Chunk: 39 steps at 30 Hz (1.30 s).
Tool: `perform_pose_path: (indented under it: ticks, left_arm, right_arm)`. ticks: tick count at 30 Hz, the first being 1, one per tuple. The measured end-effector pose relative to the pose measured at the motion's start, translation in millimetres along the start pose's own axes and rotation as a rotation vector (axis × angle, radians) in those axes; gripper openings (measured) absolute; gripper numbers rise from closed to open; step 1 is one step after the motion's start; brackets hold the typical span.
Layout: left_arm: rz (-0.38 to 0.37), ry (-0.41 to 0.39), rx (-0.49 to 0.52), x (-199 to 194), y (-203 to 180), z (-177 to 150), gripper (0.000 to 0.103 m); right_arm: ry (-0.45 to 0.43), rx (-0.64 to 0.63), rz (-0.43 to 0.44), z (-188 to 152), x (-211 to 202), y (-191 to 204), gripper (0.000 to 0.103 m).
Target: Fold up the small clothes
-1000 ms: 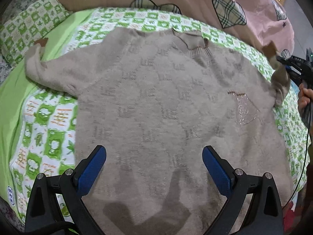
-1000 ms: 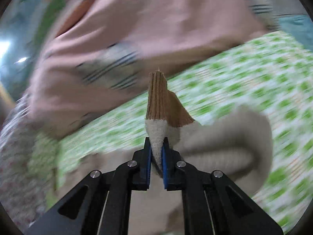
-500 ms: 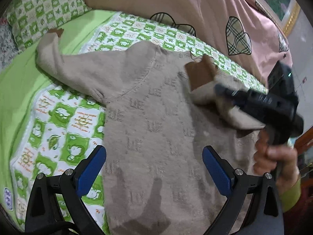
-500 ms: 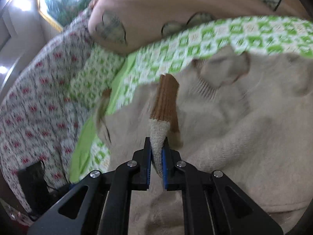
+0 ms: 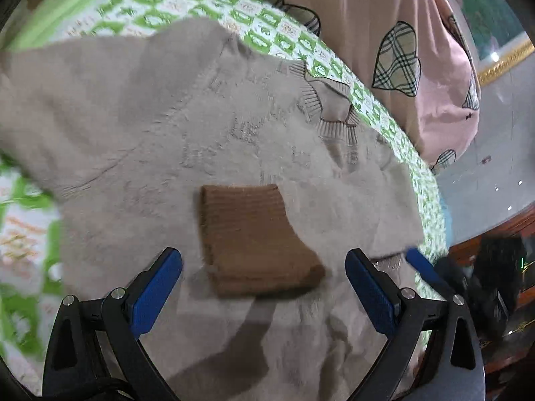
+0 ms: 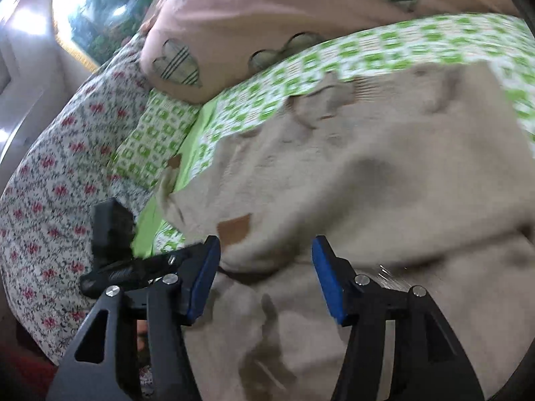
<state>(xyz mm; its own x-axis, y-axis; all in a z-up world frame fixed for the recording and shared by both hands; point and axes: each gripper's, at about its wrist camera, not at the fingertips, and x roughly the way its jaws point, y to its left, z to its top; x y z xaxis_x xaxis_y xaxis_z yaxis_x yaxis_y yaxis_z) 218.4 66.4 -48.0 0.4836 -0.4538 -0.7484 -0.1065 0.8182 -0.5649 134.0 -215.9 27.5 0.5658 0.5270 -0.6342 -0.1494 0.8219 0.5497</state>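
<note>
Nearest: left gripper (image 5: 264,287), fingers standing wide apart, gripping nothing, hovering over the lower body of the beige sweater (image 5: 140,127).

Right gripper (image 6: 265,277): its jaws have just been opening, and the pads are now standing apart with only the folded sleeve's bulge below them, nothing pinched.

Brown cuff (image 5: 250,234): lying flat on the sweater's chest, just ahead of and between the left fingers, the folded sleeve running sideways toward the right gripper.

Farther: the other sleeve (image 5: 60,107) is stretching out sideways toward the bed's left edge, unfolded; the left hand is nearer it.

Farthest: neckline (image 5: 329,110), green checked sheet (image 5: 187,10), pink quilt (image 5: 367,16).
</note>
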Motion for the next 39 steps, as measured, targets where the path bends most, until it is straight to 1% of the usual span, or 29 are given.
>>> perform_pose_path:
  ticks: [2,3,4,5,6,7,8,9,11,12,13,14,15,16,17,18,21,22,24,26,27,28,29,30,31,32,34,37,39]
  left_arm:
    - [-0.008,-0.018,0.027,8.4,-4.9,4.9,0.082]
    - [-0.013,-0.021,0.049,12.3,-9.3,6.0,0.059]
    - [-0.025,-0.004,0.072,19.0,-14.5,6.4,0.032]
    - [-0.031,0.011,0.08,23.6,-16.8,6.3,0.02]
    - [-0.036,0.024,0.096,28.0,-20.5,5.1,0.012]
    - [-0.003,-0.001,0.137,26.8,-28.3,3.8,0.009]
    - [0.028,-0.031,0.176,21.0,-34.9,4.4,0.008]
    - [0.061,-0.093,0.211,6.9,-40.9,7.7,0.008]
    - [0.108,-0.191,0.217,-22.0,-38.0,16.7,0.008]
    - [0.144,-0.229,0.213,-31.7,-31.4,25.5,0.007]
    - [0.175,-0.236,0.215,-34.0,-24.1,32.4,0.007]
    - [0.197,-0.224,0.205,-31.6,-15.3,39.1,0.007]
    - [0.203,-0.21,0.193,-29.1,-9.5,42.7,0.007]
    - [0.212,-0.192,0.178,-25.4,-1.2,46.7,0.007]
    - [0.224,-0.196,0.175,-25.2,2.1,46.6,0.007]
    - [0.238,-0.205,0.163,-26.2,6.8,46.8,0.007]
    - [0.219,-0.208,0.127,-26.6,14.9,45.6,0.008]
    - [0.222,-0.213,0.126,-25.9,15.2,42.7,0.008]
    - [0.23,-0.201,0.12,-21.4,15.6,39.6,0.008]
    - [0.238,-0.188,0.118,-20.1,16.8,35.2,0.008]
    - [0.239,-0.185,0.12,-20.4,15.7,33.4,0.008]
    - [0.243,-0.181,0.123,-20.1,14.5,30.9,0.008]
    - [0.24,-0.179,0.126,-20.7,13.2,29.9,0.008]
    - [0.234,-0.178,0.131,-21.4,11.2,29.9,0.008]
    - [0.22,-0.181,0.143,-22.9,4.6,29.5,0.008]
    - [0.206,-0.182,0.152,-22.7,-0.7,29.5,0.008]
    - [0.171,-0.179,0.187,-18.1,-17.6,28.3,0.007]
    - [0.187,-0.165,0.25,-1.6,-37.7,27.2,0.007]
    - [0.211,-0.151,0.26,11.0,-39.2,27.6,0.007]
  right_arm:
    - [-0.026,0.032,-0.016,-9.8,-20.4,-8.7,0.06]
    - [-0.043,0.05,-0.021,-15.1,-30.4,-12.3,0.061]
    - [-0.055,0.063,-0.031,-18.5,-37.5,-14.0,0.063]
    - [-0.067,0.073,-0.037,-21.6,-43.3,-15.9,0.063]
    - [-0.079,0.083,-0.039,-23.7,-48.1,-17.0,0.064]
    - [-0.091,0.095,-0.042,-25.8,-53.5,-19.1,0.064]
    - [-0.1,0.107,-0.055,-26.4,-58.7,-22.1,0.064]
    - [-0.108,0.112,-0.07,-26.0,-62.7,-24.2,0.064]
    - [-0.138,0.117,-0.121,-22.0,-76.3,-31.7,0.064]
    - [-0.15,0.116,-0.164,-18.5,-82.9,-36.3,0.064]
    - [-0.158,0.112,-0.214,-13.9,-86.9,-40.5,0.064]
    - [-0.165,0.11,-0.25,-9.7,-89.5,-45.3,0.064]
    - [-0.168,0.114,-0.293,-2.8,-90.6,-53.0,0.065]
    - [-0.166,0.12,-0.314,1.9,-90.4,-57.7,0.065]
    - [-0.161,0.131,-0.34,12.5,-87.7,-66.2,0.065]
    - [-0.159,0.132,-0.346,17.8,-85.6,-70.9,0.065]
    - [-0.152,0.124,-0.393,43.1,-74.3,-88.4,0.065]
    - [-0.134,0.112,-0.41,55.8,-63.2,-94.0,0.065]
    - [-0.099,0.102,-0.435,69.8,-46.3,-103.2,0.066]
    - [-0.03,0.108,-0.448,84.4,-19.3,-119.6,0.066]
    - [-0.012,0.112,-0.446,86.1,-12.5,-124.2,0.066]
    - [0.046,0.109,-0.451,88.9,1.7,-131.2,0.065]
    - [0.07,0.094,-0.456,89.9,7.9,-133.4,0.036]
    - [0.082,0.074,-0.457,91.6,8.5,-134.6,0.009]
    - [0.08,0.075,-0.457,93.5,5.0,-135.4,0.009]
    - [0.053,0.07,-0.455,97.2,-7.1,-133.6,0.009]
    - [-0.004,0.032,-0.496,102.1,-29.8,-126.9,0.008]
    - [-0.037,0.011,-0.553,105.3,-48.2,-129.7,0.007]
    - [-0.021,0.006,-0.613,103.5,-42.4,-141.3,0.007]
